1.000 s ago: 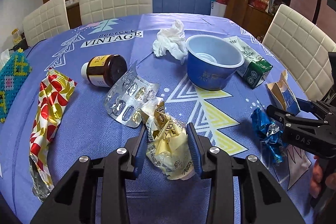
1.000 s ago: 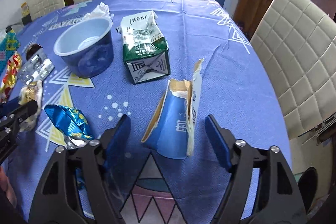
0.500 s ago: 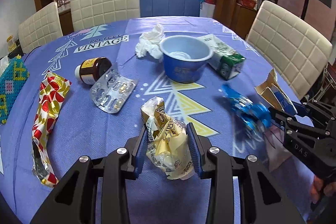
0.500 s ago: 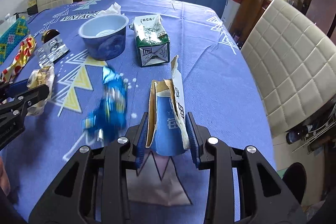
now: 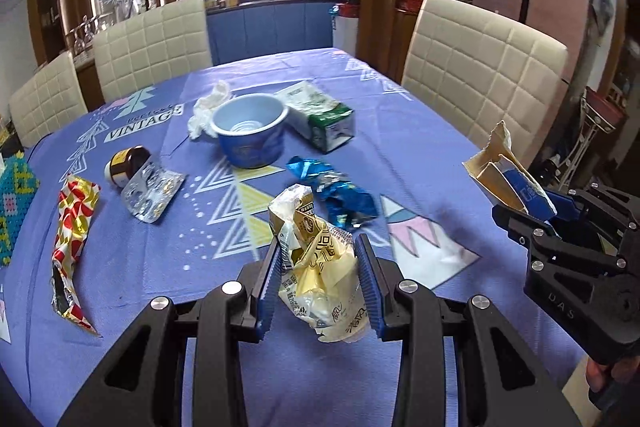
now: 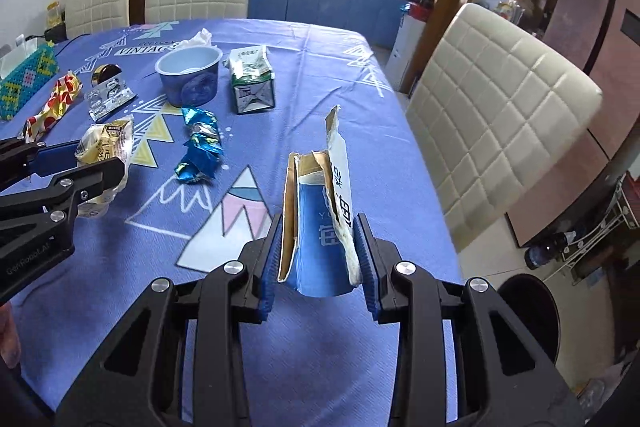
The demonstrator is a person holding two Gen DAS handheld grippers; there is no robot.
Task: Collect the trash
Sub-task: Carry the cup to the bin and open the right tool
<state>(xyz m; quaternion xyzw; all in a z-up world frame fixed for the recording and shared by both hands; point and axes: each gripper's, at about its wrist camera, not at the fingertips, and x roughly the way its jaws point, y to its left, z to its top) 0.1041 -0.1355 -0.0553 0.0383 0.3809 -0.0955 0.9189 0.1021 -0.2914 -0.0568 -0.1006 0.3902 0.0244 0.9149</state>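
Step in hand: carrying two gripped pieces of trash off the surface, judged from both loads hanging clear of the cloth; no bin can be told for sure, though a dark round thing sits low beside the chair.
Left gripper: jaws clenched on a crumpled yellow wrapper, blue pads pressing both of its sides.
Right gripper: jaws clenched on a torn blue paper cup, its ripped flap standing up above the pads.
Doing it well: keep both grips firm; the wrapper is soft and bulges below the pads, so it could slip if the squeeze eases.
Doing it well, cup: hold it upright; the torn wall looks weak and might fold or tear further under side load.
Doing it well, spacing: keep the two tools apart so the loads do not snag each other.
Pose, left: pointing forward and down over the near edge, seen low at the left in the right wrist view.
Pose, right: angled down likewise, at the right edge of the left wrist view, just beside the surface's rim.
Left on the surface: blue foil wrapper, blue bowl, green-and-white carton, crumpled tissue, blister pack, brown bottle, red-and-gold wrapper.
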